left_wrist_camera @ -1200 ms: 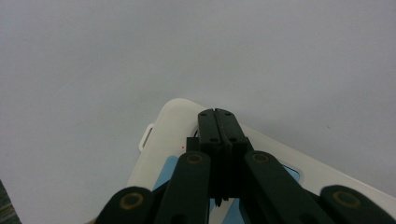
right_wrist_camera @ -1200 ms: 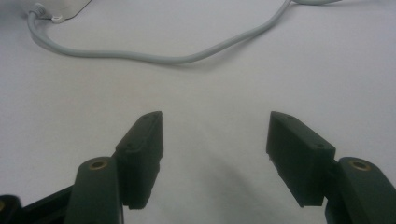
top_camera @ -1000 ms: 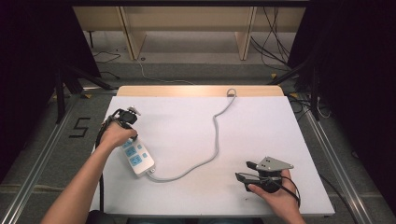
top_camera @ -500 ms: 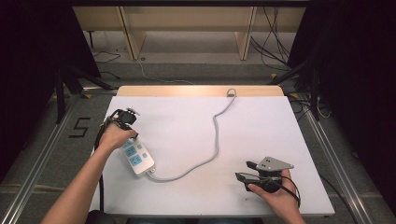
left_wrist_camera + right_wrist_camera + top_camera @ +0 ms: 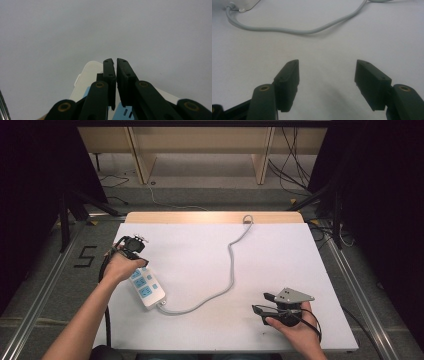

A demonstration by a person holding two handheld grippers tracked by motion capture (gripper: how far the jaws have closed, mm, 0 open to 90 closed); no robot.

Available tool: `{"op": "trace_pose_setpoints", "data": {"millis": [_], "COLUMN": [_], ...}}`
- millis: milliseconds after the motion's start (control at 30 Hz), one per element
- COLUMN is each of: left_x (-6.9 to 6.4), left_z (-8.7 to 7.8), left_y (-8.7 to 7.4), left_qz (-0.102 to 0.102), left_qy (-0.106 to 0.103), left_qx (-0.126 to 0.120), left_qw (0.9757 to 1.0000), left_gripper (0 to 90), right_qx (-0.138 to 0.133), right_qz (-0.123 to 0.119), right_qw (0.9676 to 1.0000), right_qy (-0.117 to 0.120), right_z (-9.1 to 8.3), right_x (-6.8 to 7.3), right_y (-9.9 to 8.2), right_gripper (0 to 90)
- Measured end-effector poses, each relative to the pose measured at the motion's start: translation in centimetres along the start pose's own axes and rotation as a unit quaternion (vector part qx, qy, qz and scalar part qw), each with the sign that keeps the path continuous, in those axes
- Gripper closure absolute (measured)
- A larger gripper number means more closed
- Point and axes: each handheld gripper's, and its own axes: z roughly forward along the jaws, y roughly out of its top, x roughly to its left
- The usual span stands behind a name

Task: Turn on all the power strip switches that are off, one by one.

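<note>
We see the power strip point(image 5: 145, 288) right under the left gripper point(image 5: 115, 62), jaws just starting to open w/ nothing between; right gripper point(image 5: 327, 67) wide apart.

Table point(image 5: 300, 255), white-topped, wood strip along far edge, is bearing: power strip point(image 5: 146, 289); grey cable point(image 5: 231, 265) snaking to far edge.

Black hand-held gripper point(image 5: 260, 303) jaws — brass-ringed pivots, grey three-cornered plate.
</note>
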Motion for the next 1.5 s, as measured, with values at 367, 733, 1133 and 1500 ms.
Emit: {"op": "trace_pose_setpoints", "data": {"millis": [367,733,1133,1500], "left_x": [-0.6,-1.5,-3.2,-4.4], "left_z": [-1.3,-2.4,-3.4,-3.8], "left_y": [-0.5,-2.1,-3.1,-4.1], "left_qz": [0.004,0.014,0.030,0.042], "left_qy": [-0.005,-0.029,-0.047,-0.058], "left_qx": [-0.036,-0.084,-0.129,-0.158], "left_qw": [0.9993,0.9959,0.9901,0.9847], "left_gripper": [77.0,61.0,44.5,35.2], "right_qx": [0.000,0.000,-0.001,0.000], "right_qz": [0.001,0.003,0.002,0.001], "right_qw": [1.0000,1.0000,1.0000,1.0000], "right_qy": [0.000,-0.001,-0.001,-0.001], "right_z": [0.0,0.0,0.0,-0.1], "right_x": [0.0,-0.1,-0.2,-0.2], "right_y": [0.0,0.0,0.0,0.0], "right_gripper": [37.4,37.4,37.3,37.2]}}
